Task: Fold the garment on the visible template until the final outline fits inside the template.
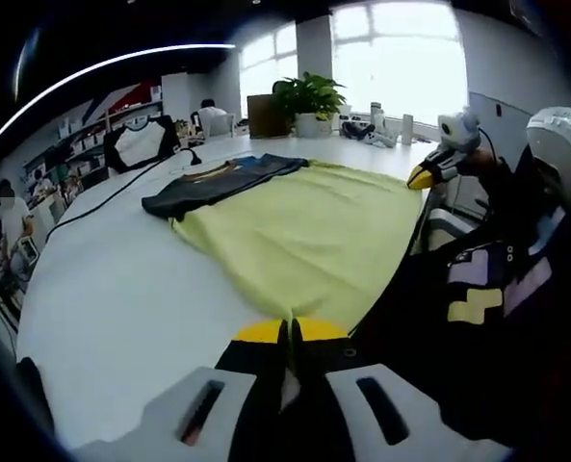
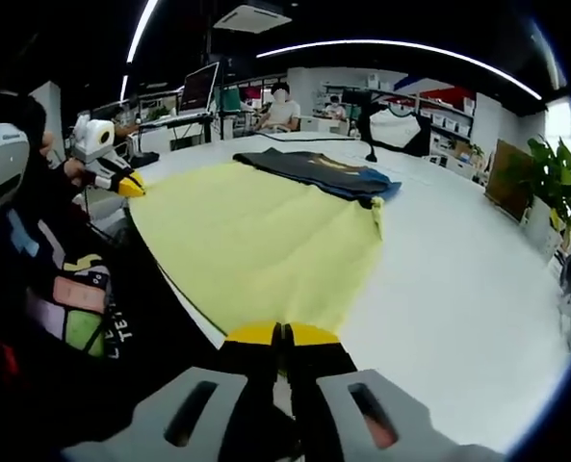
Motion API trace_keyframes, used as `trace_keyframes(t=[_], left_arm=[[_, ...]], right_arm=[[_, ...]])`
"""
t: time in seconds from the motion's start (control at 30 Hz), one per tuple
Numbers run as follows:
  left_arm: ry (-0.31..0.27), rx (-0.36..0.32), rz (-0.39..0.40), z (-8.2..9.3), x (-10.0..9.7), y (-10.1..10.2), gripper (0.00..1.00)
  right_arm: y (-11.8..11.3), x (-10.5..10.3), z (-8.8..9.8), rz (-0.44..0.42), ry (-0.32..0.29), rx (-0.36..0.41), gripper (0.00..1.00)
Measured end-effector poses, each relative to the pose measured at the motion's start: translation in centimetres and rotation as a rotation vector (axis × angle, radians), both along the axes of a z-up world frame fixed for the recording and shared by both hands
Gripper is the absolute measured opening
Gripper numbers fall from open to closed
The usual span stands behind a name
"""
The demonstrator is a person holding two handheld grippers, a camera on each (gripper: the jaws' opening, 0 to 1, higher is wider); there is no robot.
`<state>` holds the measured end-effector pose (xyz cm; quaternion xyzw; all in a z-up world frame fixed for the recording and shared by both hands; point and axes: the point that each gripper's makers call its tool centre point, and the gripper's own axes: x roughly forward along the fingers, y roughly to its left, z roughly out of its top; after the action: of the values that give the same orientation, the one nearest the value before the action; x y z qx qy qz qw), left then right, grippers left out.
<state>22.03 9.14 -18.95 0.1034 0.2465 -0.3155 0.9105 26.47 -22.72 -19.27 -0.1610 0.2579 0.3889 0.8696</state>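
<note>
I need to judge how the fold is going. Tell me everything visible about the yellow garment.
The yellow garment is soft, pale yellow-green cloth spread mostly flat on the white table, with shallow wrinkles. Its far end meets a dark folded garment. One near edge hangs at the table's edge. The left claw and right claw are each shut on opposite corners of it.

In the left gripper view, the left gripper [image 1: 290,332] rises from the bottom with its yellow-tipped jaws closed on the near edge of a yellow cloth [image 1: 304,236]. The cloth lies spread on a white table [image 1: 121,289]. A dark garment [image 1: 218,181] lies at the far end of the cloth, touching it. The right gripper [image 1: 422,177] comes in from the right and meets the far right corner of the cloth. A potted plant [image 1: 309,101] stands at the far side, near the window.
</note>
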Motion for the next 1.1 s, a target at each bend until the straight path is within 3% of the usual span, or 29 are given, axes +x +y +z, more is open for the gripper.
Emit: trace_keyframes(t=[0.1, 0.23, 0.3, 0.4, 0.43, 0.6, 0.67, 0.7, 0.73, 0.8, 0.83, 1.1], left_arm=[[0.004, -0.005, 0.002, 0.0, 0.0, 0.0, 0.03], [0.003, -0.003, 0.002, 0.0, -0.1, 0.1, 0.03], [0.003, -0.005, 0.004, 0.0, -0.1, 0.1, 0.03], [0.004, -0.003, 0.004, 0.0, -0.1, 0.1, 0.03], [0.004, -0.001, 0.003, 0.0, 0.0, 0.1, 0.03], [0.007, -0.007, 0.001, 0.0, 0.0, 0.1, 0.03], [0.007, -0.007, 0.001, 0.0, 0.0, 0.1, 0.03], [0.007, -0.006, 0.001, 0.0, 0.0, 0.1, 0.03], [0.007, -0.006, 0.001, 0.0, 0.0, 0.1, 0.03], [0.008, -0.009, 0.001, 0.0, 0.0, 0.1, 0.03], [0.009, -0.012, 0.001, 0.1, 0.0, 0.1, 0.03], [0.010, -0.014, 0.003, 0.1, 0.1, 0.1, 0.03]], right_arm=[[-1.0, 0.9, 0.3, -0.038, -0.060, -0.057, 0.14], [-1.8, 1.4, 0.2, -0.100, -0.028, 0.002, 0.27], [-1.9, 1.3, 0.2, -0.105, -0.019, 0.018, 0.30], [-1.1, 0.5, -0.1, -0.086, 0.040, 0.066, 0.20], [-1.3, 0.9, 0.0, -0.092, 0.019, 0.052, 0.20], [-1.4, 0.9, 0.0, -0.102, 0.038, 0.076, 0.21], [-1.9, 1.3, -0.1, -0.139, 0.032, 0.062, 0.26], [-2.6, 1.6, -0.1, -0.186, 0.031, 0.044, 0.33], [-2.5, 1.8, 0.0, -0.173, 0.019, 0.043, 0.36], [-2.1, 1.4, -0.2, -0.163, 0.062, 0.097, 0.34], [-2.2, 1.8, 0.0, -0.137, 0.010, 0.066, 0.33], [-0.8, 1.2, -0.1, -0.093, 0.017, 0.086, 0.15]])
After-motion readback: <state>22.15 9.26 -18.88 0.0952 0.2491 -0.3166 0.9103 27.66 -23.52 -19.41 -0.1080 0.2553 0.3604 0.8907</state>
